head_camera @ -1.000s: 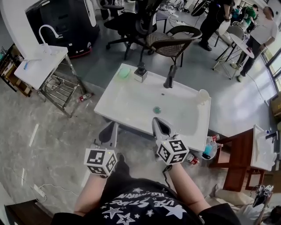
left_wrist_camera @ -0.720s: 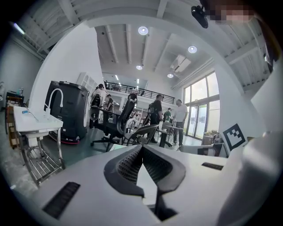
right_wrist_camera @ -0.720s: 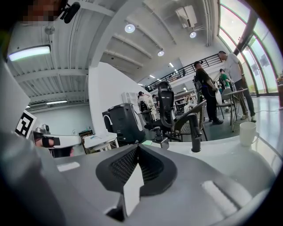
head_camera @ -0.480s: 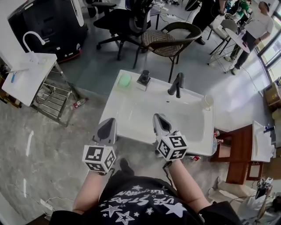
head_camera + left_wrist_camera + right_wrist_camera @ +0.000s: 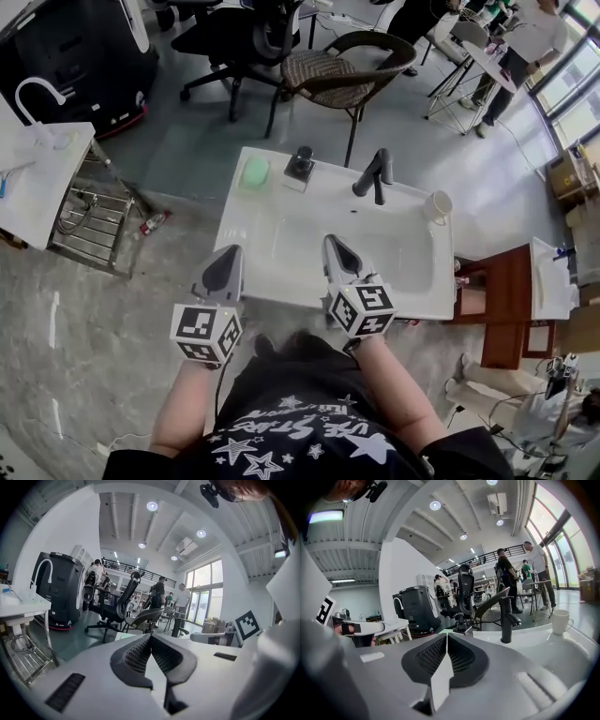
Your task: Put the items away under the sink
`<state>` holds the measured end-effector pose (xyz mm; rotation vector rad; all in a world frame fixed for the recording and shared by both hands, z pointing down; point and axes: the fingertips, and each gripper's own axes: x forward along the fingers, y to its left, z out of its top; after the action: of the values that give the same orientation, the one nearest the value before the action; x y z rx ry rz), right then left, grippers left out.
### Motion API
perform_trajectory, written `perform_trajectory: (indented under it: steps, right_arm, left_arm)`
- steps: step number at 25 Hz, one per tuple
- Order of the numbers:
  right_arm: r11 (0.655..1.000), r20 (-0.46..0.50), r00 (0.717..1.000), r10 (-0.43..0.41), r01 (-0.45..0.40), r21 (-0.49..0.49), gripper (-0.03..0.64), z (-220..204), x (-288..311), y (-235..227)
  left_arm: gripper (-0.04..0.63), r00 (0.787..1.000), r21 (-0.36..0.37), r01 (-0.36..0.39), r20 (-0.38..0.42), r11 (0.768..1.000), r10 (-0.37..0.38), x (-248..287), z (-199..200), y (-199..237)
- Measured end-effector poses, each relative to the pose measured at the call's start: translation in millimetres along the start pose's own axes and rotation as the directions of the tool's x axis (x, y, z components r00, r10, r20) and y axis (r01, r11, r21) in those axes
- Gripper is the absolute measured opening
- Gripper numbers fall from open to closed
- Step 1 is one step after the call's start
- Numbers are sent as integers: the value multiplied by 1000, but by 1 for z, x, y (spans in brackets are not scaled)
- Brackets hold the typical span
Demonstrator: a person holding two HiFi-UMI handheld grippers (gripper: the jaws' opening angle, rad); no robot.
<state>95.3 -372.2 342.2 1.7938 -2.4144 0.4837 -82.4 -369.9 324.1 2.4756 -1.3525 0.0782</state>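
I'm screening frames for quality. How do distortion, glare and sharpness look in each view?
Head view: mild wide-angle bending at the edges, even light on the white rectangular sink, no glare. Left gripper view: heavy fisheye with black corners; round ceiling lamps bloom. Right gripper view: same fisheye; tall windows wash out, the black tap is sharp.

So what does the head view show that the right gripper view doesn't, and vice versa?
Only the head view: the wooden stand beside the sink and a bottle on the floor. Only the right gripper view: the ceiling lights and the right gripper seen close, its jaws together with nothing between them. Both: the black faucet and the white mug.
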Motion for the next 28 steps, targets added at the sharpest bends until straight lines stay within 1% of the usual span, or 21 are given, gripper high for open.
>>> perform_trajectory:
  steps: [8,12,18,21,25,28]
  right_arm:
    - [999,3,1000,-4,4,-33,6,10,30,-9]
    - [999,7,1000,17,-17,-50,45,16,57,-13]
    - [990,-8,996,93,-93,-102,165,24,103,-10]
    - [986,-19,994,110,-111,-121,216,26,122,-15]
    - [985,-15,993,121,-122,-118,219,29,146,-25]
    - [983,-27,993,113,-115,-141,218,27,161,-34]
  left_arm:
    - [9,1000,-15,-1,-6,1000,1,18,4,9]
    - [9,1000,-5,-22,-9,1000,22,28,8,16]
    - [9,998,15,-54,-18,998,55,51,20,27]
    - [9,997,10,-70,-24,997,71,66,24,34]
    - [9,996,14,-77,-40,997,78,83,25,41]
    - [9,995,15,-80,-52,997,80,94,24,45]
